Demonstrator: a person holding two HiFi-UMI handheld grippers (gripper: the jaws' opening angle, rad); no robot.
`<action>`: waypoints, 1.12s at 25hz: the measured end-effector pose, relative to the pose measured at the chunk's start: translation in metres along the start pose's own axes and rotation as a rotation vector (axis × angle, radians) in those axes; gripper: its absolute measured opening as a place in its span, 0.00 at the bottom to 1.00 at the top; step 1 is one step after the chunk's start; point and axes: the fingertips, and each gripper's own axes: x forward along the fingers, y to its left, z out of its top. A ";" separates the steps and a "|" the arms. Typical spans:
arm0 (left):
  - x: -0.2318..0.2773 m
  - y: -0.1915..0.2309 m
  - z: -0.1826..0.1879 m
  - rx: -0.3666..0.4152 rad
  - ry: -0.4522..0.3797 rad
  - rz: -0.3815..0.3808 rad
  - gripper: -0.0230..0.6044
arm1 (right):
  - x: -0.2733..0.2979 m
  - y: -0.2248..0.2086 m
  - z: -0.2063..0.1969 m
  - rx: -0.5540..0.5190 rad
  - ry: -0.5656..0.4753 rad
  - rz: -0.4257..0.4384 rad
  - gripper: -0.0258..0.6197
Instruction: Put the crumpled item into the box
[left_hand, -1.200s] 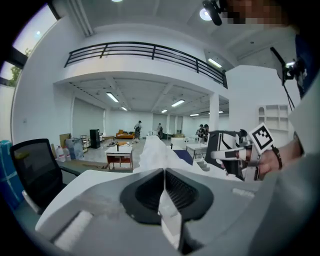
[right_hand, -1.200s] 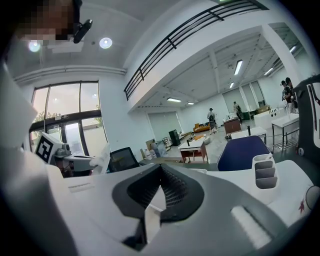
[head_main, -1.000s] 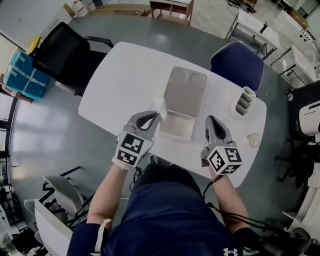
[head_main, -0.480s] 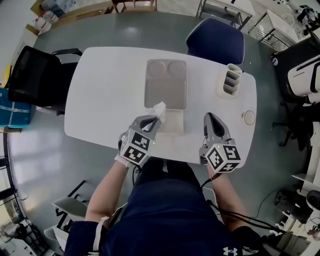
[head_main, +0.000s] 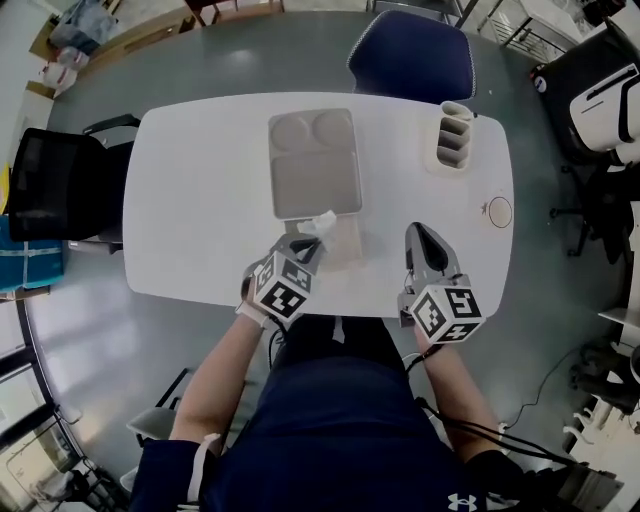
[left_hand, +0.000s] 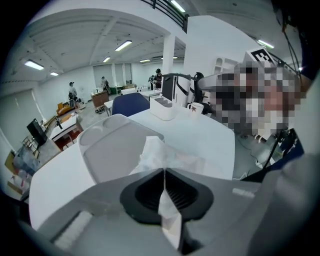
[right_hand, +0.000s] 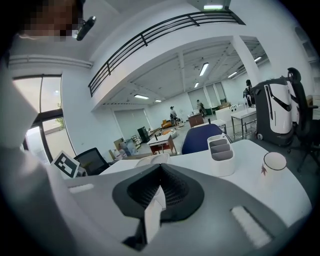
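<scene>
The crumpled item is a white tissue (head_main: 322, 222) (left_hand: 159, 154), pinched in the tips of my left gripper (head_main: 310, 240) (left_hand: 164, 171), which is shut on it. It hangs over the near part of the open box, where the grey compartment tray (head_main: 313, 165) (left_hand: 107, 147) meets the shallow white half (head_main: 348, 240). My right gripper (head_main: 419, 233) (right_hand: 160, 167) is shut with nothing in it, to the right of the box near the table's front edge.
A white compartment holder (head_main: 454, 135) (right_hand: 220, 152) stands at the table's far right, with a white cup (head_main: 499, 211) (right_hand: 274, 163) nearer to me. A blue chair (head_main: 412, 55) sits behind the table (head_main: 200, 200) and a black chair (head_main: 55, 185) at its left.
My left gripper has carried the tissue a little to the right, from the box's left edge to over the box. The right gripper has kept its place beside the box.
</scene>
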 end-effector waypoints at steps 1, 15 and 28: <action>0.004 -0.001 -0.001 0.006 0.012 -0.007 0.06 | 0.001 -0.001 -0.003 0.003 0.005 -0.002 0.04; 0.054 -0.017 -0.018 0.097 0.167 -0.105 0.06 | 0.021 -0.008 -0.022 0.009 0.063 -0.004 0.04; 0.079 -0.014 -0.016 0.070 0.224 -0.083 0.07 | 0.025 -0.022 -0.030 0.026 0.081 -0.030 0.04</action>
